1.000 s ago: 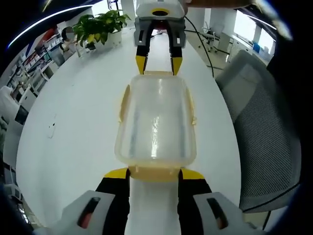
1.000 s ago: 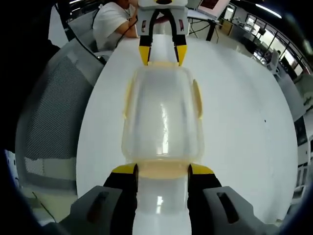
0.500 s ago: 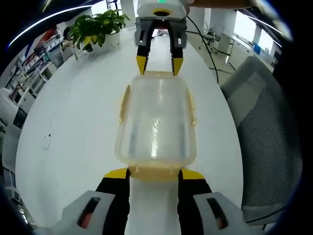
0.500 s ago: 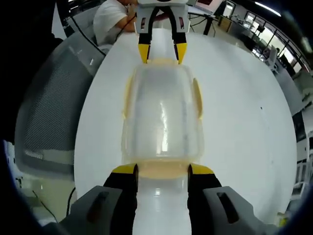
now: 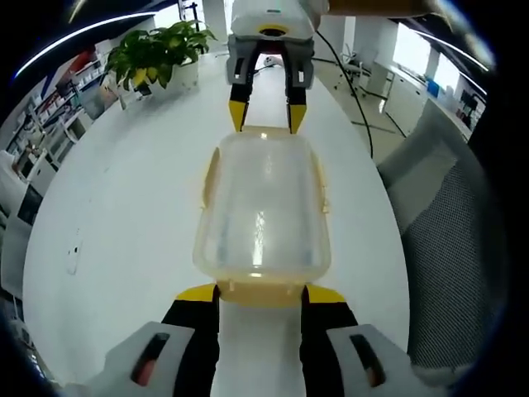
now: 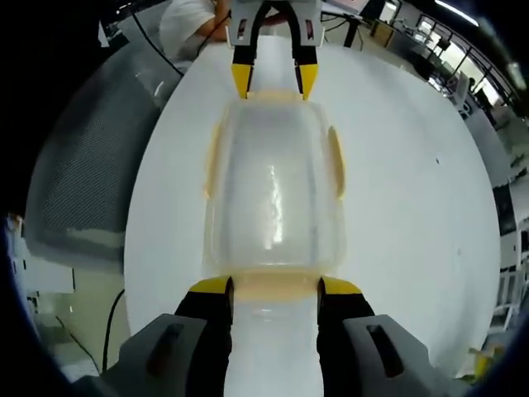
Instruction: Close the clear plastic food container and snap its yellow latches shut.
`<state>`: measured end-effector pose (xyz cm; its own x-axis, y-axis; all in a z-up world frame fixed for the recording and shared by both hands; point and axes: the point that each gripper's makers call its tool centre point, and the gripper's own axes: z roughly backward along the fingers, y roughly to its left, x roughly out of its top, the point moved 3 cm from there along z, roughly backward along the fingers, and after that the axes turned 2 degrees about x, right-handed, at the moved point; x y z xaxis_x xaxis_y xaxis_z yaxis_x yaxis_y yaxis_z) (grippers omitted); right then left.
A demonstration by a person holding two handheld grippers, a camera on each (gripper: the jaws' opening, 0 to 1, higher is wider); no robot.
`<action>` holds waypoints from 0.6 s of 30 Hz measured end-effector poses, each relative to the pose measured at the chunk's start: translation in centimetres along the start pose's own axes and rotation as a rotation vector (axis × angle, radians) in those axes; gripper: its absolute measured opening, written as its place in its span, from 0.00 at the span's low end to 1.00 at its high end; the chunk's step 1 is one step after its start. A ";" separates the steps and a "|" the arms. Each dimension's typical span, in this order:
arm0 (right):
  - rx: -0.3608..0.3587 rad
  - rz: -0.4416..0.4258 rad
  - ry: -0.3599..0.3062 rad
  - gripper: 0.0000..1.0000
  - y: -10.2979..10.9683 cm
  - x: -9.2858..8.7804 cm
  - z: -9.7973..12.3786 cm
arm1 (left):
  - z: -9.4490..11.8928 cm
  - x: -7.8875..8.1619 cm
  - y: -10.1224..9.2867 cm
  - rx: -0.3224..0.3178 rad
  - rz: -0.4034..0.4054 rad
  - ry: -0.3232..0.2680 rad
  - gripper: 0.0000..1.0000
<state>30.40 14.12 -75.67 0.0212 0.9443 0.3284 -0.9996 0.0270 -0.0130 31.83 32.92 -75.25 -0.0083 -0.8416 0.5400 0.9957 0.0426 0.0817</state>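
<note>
Both jaw pairs parted, left gripper [image 5: 260, 295] and right gripper [image 6: 272, 287] straddling end latches of clear container [image 5: 263, 207]; press both evenly downward.

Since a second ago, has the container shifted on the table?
Cannot tell. The container sits the same between the left tongs and right tongs, while plant and chair drift, so both cameras moved.

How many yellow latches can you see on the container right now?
4. In the right gripper view, the container has a side latch, the opposite side latch, a far-end latch by the left gripper, and a near-end latch between the right gripper's jaws.
</note>
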 end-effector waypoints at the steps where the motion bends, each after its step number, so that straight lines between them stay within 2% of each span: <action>1: 0.000 -0.002 0.003 0.37 0.0 -0.3 0.1 | -0.1 0.3 0.0 0.001 -0.003 -0.005 0.32; 10: -0.003 -0.013 0.027 0.37 0.0 -2.2 0.8 | -1.0 2.2 0.0 0.000 -0.006 -0.025 0.32; 18: 0.002 -0.011 0.040 0.37 0.1 -2.3 0.8 | -1.3 2.2 -0.3 -0.003 -0.001 -0.020 0.32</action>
<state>30.21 11.66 -75.65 0.0326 0.9565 0.2901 -0.9993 0.0365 -0.0081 31.66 30.39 -75.18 -0.0108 -0.8306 0.5568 0.9960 0.0404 0.0796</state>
